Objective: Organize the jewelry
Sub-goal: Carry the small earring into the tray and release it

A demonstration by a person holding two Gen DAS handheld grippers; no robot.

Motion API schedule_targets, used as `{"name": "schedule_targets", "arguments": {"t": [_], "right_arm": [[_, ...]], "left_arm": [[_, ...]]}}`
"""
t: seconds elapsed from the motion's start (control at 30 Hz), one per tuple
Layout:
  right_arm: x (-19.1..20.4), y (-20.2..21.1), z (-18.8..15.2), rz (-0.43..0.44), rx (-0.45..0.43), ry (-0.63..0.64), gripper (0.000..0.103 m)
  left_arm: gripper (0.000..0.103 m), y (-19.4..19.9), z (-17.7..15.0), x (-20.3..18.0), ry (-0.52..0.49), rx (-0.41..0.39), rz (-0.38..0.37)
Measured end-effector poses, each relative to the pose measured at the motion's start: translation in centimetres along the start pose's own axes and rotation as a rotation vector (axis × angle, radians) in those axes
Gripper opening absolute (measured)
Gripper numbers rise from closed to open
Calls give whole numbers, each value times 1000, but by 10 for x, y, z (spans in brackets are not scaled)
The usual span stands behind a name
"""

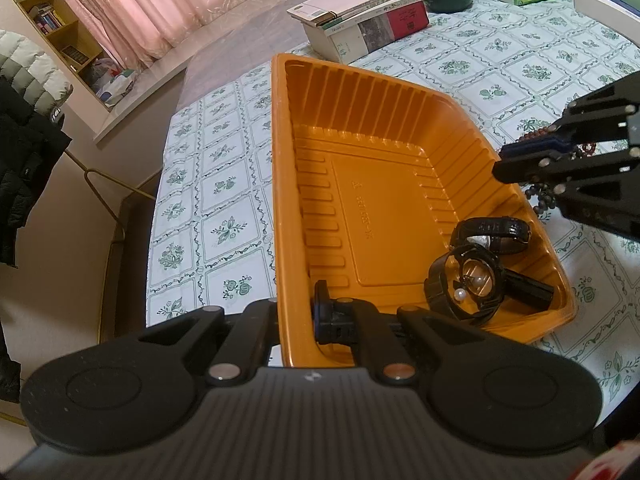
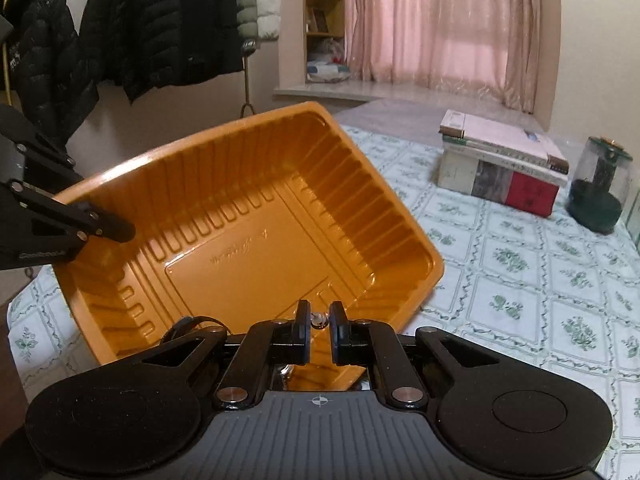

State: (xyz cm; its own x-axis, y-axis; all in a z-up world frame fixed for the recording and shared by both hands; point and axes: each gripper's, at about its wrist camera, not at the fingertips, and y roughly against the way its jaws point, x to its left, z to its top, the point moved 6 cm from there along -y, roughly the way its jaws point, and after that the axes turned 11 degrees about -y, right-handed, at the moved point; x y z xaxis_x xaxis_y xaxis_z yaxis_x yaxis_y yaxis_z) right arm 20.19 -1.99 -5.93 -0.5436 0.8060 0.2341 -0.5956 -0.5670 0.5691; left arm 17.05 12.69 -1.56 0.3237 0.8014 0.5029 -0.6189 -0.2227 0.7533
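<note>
Jewelry, a small pearl-tipped silver piece (image 2: 319, 319), sits pinched in the nearly closed right gripper (image 2: 319, 334) over the ribbed orange plastic tray (image 1: 280, 184), whose 6 o'clock rim the left gripper (image 1: 296, 330) clamps; a loosened pinch could drop it onto the surface.

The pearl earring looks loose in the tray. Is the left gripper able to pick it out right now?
Probably not: the left gripper is clamped on the near rim of the orange tray and would have to let go first. The pearl earring itself lies uncovered among the black watches.
</note>
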Motion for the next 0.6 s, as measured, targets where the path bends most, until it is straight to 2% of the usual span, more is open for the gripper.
{"name": "schedule_targets", "arguments": {"t": [0.27,0.47,0.5,0.6], "right_arm": [[2,-6,-1,2,9,0,9],[4,-5,4,23,-22,-3,10],[3,-3,4,21,-35,-4,13],[-4,5,6,17,-65,-31,34]], "left_arm": [[3,-1,0,-1,-3,-1,-1],[3,-1,0,0,-2,-1,-1],[3,-1,0,-1,-1,-1,-1],[3,-1,0,0,-3,-1,-1]]}}
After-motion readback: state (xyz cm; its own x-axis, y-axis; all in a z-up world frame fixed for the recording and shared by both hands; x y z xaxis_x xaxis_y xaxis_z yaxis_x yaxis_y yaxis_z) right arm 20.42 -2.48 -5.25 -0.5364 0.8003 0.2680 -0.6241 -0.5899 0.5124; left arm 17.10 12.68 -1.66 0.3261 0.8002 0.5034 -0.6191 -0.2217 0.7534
